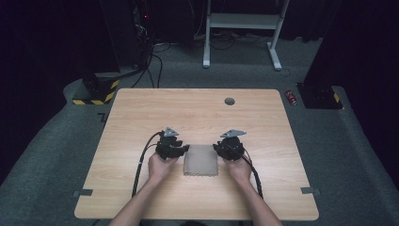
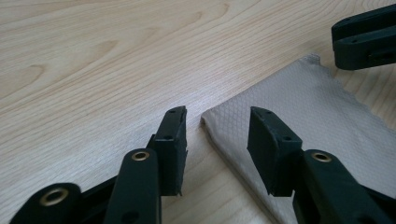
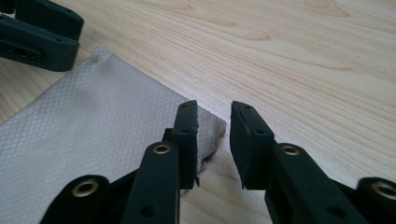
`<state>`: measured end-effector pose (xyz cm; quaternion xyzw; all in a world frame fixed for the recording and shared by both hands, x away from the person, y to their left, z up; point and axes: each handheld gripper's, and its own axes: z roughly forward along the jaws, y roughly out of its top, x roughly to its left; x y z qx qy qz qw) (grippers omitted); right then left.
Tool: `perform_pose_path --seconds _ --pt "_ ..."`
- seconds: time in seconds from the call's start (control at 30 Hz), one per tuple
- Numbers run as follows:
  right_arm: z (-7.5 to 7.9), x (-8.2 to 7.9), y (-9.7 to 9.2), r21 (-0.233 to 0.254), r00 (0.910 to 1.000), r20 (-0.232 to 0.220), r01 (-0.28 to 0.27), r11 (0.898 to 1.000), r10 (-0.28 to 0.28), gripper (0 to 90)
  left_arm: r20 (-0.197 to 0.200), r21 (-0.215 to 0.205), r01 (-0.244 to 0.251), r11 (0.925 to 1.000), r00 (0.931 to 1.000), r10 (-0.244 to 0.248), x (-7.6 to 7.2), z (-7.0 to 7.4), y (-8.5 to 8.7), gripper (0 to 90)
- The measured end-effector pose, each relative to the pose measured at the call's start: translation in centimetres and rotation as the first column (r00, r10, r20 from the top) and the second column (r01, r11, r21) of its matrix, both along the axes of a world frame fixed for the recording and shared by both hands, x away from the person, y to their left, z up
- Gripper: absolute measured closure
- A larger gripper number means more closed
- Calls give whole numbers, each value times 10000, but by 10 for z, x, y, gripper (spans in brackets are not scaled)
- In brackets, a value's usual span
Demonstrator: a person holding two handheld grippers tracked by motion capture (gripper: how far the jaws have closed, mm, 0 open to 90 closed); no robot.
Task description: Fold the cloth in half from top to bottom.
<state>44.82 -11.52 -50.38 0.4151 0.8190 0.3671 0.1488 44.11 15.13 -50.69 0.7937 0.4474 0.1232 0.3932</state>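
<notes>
A folded beige cloth [image 1: 201,160] with a diamond weave lies flat on the wooden table [image 1: 141,117], between my two grippers. My left gripper [image 1: 181,149] sits at its left edge. In the left gripper view the jaws [image 2: 217,126] stand open with the cloth's corner [image 2: 317,107] lying between them, and neither pad presses on it. My right gripper [image 1: 221,148] sits at the cloth's right edge. In the right gripper view its jaws [image 3: 213,116] stand open over a slightly rumpled corner of the cloth [image 3: 93,116]. Each gripper view shows the other gripper farther off [image 2: 364,42] [image 3: 42,37].
A dark round grommet [image 1: 229,101] sits near the table's far edge. Bare wood stretches beyond the cloth. On the carpet behind stand a white frame [image 1: 240,28], a yellow-and-black striped base [image 1: 96,92] and a small red object [image 1: 291,97].
</notes>
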Motion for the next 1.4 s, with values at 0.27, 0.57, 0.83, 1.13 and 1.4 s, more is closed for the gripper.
perform_pose_path --seconds 0.27,0.57,0.83,1.13,1.4 --pt "3 -8 -15 298 9998 119 164 9994 -167 666 127 -323 -177 9993 9998 181 -8 6 13 530" --pt "6 -23 -34 622 9989 294 347 9975 -366 647 357 -553 -264 9981 9990 284 -24 9 27 503" --pt "4 -36 -52 837 9974 326 616 9946 -645 635 539 -442 -385 9983 9977 409 -44 8 43 494" --pt "-5 -53 -69 737 9957 335 838 9938 -864 630 610 -460 -813 9956 9946 840 -62 2 62 483" --pt "-7 -65 -76 564 9948 503 859 9947 -888 625 521 -522 -1001 9936 9933 1028 -71 -4 70 477"
